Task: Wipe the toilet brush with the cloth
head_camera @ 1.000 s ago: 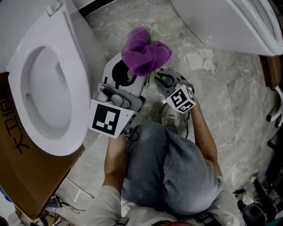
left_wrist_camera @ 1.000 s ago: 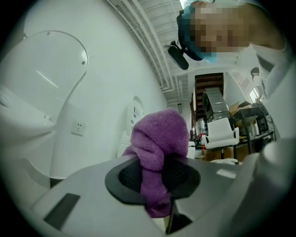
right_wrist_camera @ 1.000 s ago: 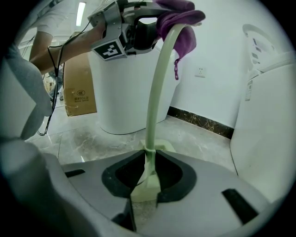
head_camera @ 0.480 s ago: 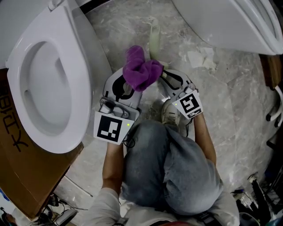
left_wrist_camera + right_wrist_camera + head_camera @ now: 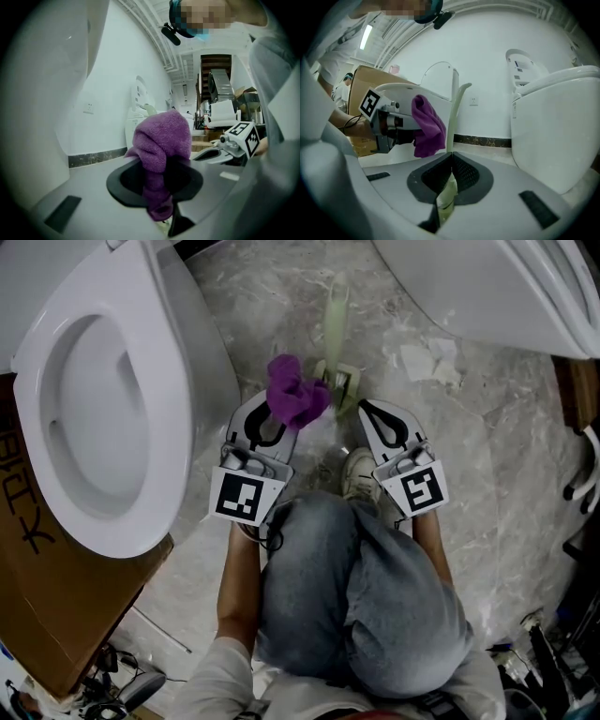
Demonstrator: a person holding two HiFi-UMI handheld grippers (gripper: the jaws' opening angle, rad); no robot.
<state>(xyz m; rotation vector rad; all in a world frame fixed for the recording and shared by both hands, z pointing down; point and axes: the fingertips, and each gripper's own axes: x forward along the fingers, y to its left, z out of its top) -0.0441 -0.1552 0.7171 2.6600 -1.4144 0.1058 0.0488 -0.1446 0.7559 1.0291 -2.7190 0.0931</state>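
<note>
My left gripper (image 5: 284, 409) is shut on a bunched purple cloth (image 5: 296, 395), which bulges above its jaws (image 5: 157, 140) and hangs through them. The pale green toilet brush (image 5: 336, 315) stands upright in its holder (image 5: 343, 381) on the marble floor, just right of the cloth. My right gripper (image 5: 363, 409) is beside the holder. Its jaws meet in a thin line with nothing pinched (image 5: 451, 159). The brush handle (image 5: 453, 122) rises just past their tips, and pale green shows through the gap below. The cloth (image 5: 426, 126) hangs left of the handle, apart from it.
A white toilet (image 5: 159, 362) with its seat down fills the left, and a second white toilet (image 5: 487, 287) sits at the top right. A cardboard box (image 5: 56, 615) lies bottom left. Paper scraps (image 5: 427, 362) litter the floor. The person's knee (image 5: 366, 606) and shoe (image 5: 359, 479) are behind the grippers.
The left gripper has sunk toward the floor with the cloth, beside the brush. The right gripper's jaws, open before, are now shut, and its marker cube has turned to face up.
</note>
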